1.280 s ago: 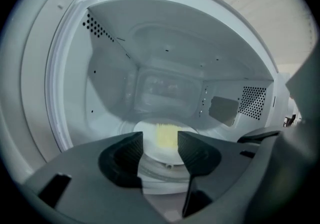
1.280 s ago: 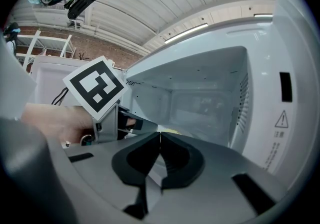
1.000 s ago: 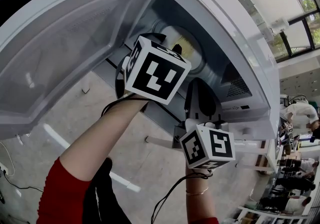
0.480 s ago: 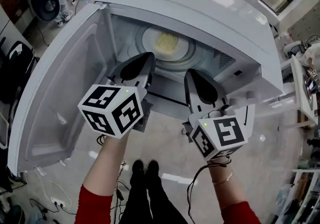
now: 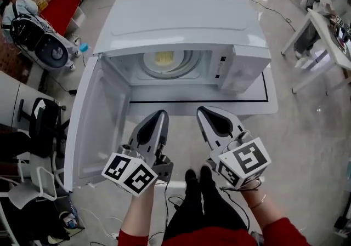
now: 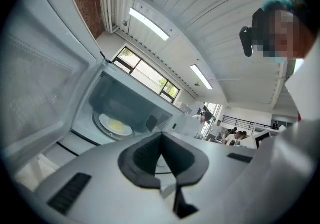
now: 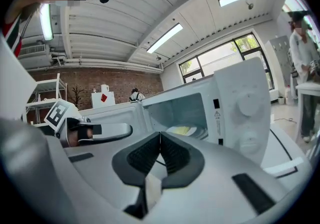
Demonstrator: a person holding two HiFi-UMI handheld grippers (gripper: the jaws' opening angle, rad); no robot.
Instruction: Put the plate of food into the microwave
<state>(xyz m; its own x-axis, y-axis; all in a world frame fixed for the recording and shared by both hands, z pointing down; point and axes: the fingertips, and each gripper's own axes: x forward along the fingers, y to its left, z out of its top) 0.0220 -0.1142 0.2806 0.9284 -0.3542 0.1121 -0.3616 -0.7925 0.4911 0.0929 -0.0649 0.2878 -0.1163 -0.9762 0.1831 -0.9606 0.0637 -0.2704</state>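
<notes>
1. The plate of food (image 5: 164,60) is sitting inside the microwave (image 5: 181,17), right in the middle of the cavity floor on the round turntable (image 5: 185,67), yellow food on top.
2. The microwave door (image 5: 94,124) hangs wide open on the hinge side, so the cavity is fully exposed from the front.
3. The left gripper (image 5: 160,113) is out in front of the microwave, nearer the door side. Its jaws are pressed together with nothing between them. The plate is well apart from it, deep in the cavity beyond the tips.
4. The right gripper (image 5: 202,109) is also in front of the microwave, nearer the control panel (image 5: 241,69) side. Its jaws meet too, and it is empty. It is likewise well clear of the plate.
5. In the left gripper view, the plate (image 6: 116,124) shows inside the microwave, up and to the left of the closed left gripper (image 6: 161,135).
6. In the right gripper view, the plate (image 7: 186,130) peeks out of the cavity just above the closed right gripper (image 7: 160,133). The panel's two knobs (image 7: 245,104) are off to the right.
7. The microwave stands on a white table (image 5: 258,107) with a black line along its front. Both grippers hover side by side just off that front edge.
</notes>
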